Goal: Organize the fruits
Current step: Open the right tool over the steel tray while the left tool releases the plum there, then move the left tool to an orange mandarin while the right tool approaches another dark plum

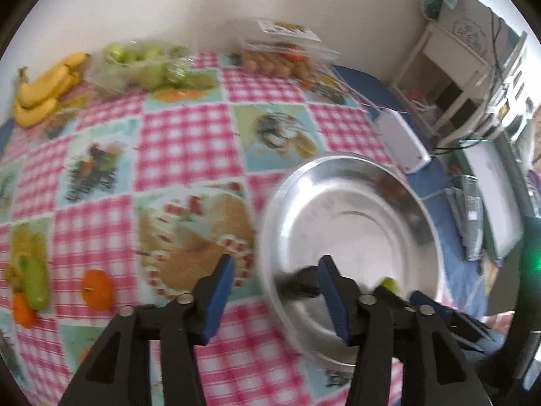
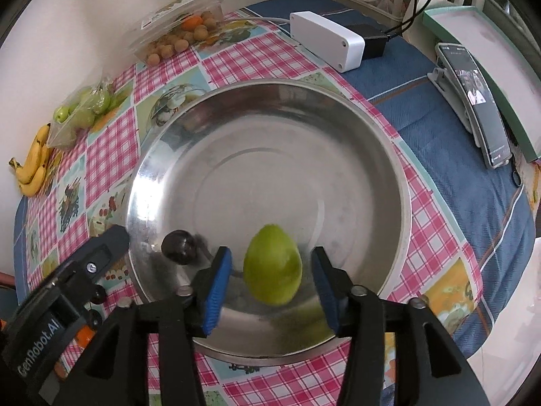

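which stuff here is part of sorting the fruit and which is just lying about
Job:
- round steel bowl
- green pear-shaped fruit
- small dark round fruit
- yellow bananas
- bagged green fruit
- clear box of small brown fruit

Lying about:
- white rectangular box
- black phone on stand

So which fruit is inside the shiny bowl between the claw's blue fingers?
The green fruit in the metal bowl, loose between the right claw pads. The dark round one sits off to the side.

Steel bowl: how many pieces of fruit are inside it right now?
2. In the steel bowl, a green fruit sits between the right claw's open fingers, and a small dark fruit lies to its left near the rim.
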